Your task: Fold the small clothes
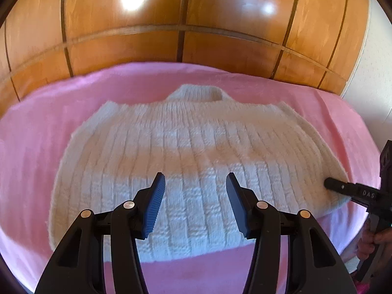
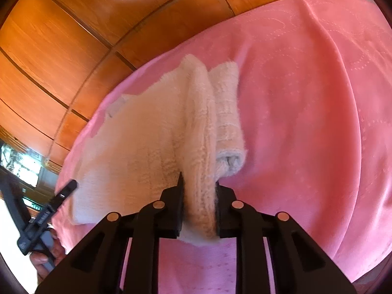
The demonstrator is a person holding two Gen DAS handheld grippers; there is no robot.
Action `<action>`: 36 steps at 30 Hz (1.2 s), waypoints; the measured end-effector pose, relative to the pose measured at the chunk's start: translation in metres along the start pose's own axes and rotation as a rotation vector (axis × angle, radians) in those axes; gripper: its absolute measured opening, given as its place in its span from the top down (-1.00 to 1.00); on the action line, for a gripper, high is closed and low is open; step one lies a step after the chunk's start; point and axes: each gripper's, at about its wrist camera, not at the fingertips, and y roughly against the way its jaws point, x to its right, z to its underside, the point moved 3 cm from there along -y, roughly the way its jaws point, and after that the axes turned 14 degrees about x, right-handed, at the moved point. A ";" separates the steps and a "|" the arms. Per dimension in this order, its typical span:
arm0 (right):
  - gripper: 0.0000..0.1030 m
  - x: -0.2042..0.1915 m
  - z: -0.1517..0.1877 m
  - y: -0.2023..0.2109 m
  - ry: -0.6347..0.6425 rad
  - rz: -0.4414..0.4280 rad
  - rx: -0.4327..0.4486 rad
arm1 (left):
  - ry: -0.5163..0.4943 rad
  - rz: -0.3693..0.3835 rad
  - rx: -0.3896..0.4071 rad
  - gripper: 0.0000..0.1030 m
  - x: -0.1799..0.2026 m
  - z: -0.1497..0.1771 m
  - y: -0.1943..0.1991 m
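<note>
Sweater (image 1: 186, 147) lies flat on pink bedspread (image 1: 31, 147); your right gripper (image 2: 199, 196) clamps its side edge, your left gripper (image 1: 194, 183) hovers apart above the hem.

Warm light, panel glare, fisheye-bent edges

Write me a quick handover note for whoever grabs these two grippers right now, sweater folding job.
Right gripper: shut on the sweater's right edge near the hem, with a bunched ridge of knit between its jaws.
Left gripper: open and empty, hovering above the hem at the middle of the sweater.
White ribbed knit sweater: lies flat on the pink bedspread, collar toward the wooden wardrobe. The sleeves look tucked in; one rolled piece shows past the pinched edge.
Done: sweater spread out, right side gripped.
Left: probably get the left gripper onto the sweater, then fold the body over and tidy the bundle.
</note>
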 end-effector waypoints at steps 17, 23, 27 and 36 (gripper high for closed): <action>0.76 -0.217 -0.032 -0.012 0.094 -0.548 -0.035 | 0.443 0.283 0.084 0.01 -0.136 -0.030 0.060; 0.77 -0.279 0.047 -0.080 0.216 -0.555 -0.234 | 0.608 0.395 0.047 0.01 -0.169 -0.022 0.054; 0.77 -0.285 0.088 -0.104 0.280 -0.521 -0.303 | 0.697 0.436 -0.008 -0.01 -0.178 -0.007 0.037; 0.71 -0.285 0.104 -0.100 0.414 -0.503 -0.244 | 0.792 0.486 -0.112 -0.24 -0.165 -0.001 -0.010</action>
